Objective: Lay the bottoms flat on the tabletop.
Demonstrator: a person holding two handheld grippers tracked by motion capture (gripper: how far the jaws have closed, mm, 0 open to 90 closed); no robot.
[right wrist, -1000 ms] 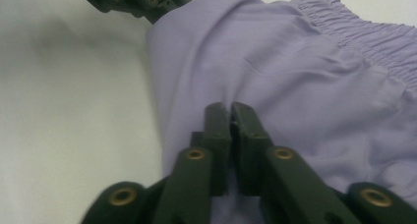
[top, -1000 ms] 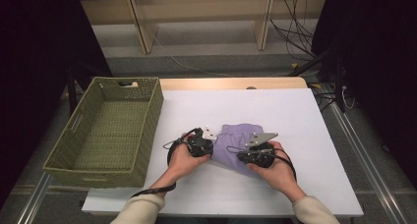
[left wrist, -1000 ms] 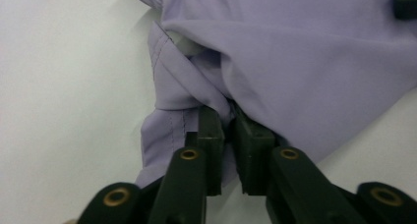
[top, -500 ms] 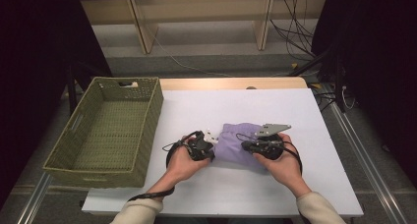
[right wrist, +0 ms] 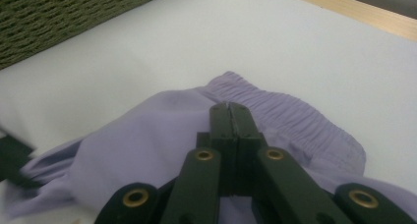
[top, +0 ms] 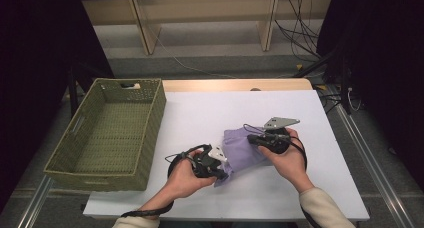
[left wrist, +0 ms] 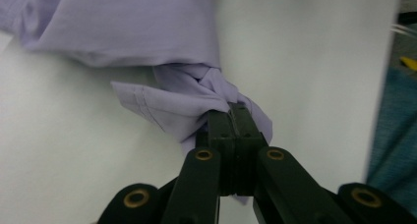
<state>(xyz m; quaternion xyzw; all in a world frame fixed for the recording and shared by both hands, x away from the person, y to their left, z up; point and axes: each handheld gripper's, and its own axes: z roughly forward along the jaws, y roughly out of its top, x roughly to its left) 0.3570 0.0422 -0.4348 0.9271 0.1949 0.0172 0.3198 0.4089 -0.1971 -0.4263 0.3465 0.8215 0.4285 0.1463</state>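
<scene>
Claws (left wrist: 231, 111) (right wrist: 230, 108) pinch lilac shorts (top: 245, 148) — waistband end away from person.

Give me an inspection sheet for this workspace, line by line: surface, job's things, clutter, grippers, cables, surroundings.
Surface: white table with a wooden strip along its far edge.
Job's things: lilac garment with an elastic waistband, bunched on the table; green woven basket at the table's left, nothing seen inside.
Clutter: nothing seen.
Grippers: left gripper shut on a bunched corner of the garment; right gripper shut on the fabric just short of the waistband.
Cables: a black cable loops from the left gripper; more black cables lie on the floor at far right.
Surroundings: wooden shelving legs behind the table, dark curtains on both sides.
</scene>
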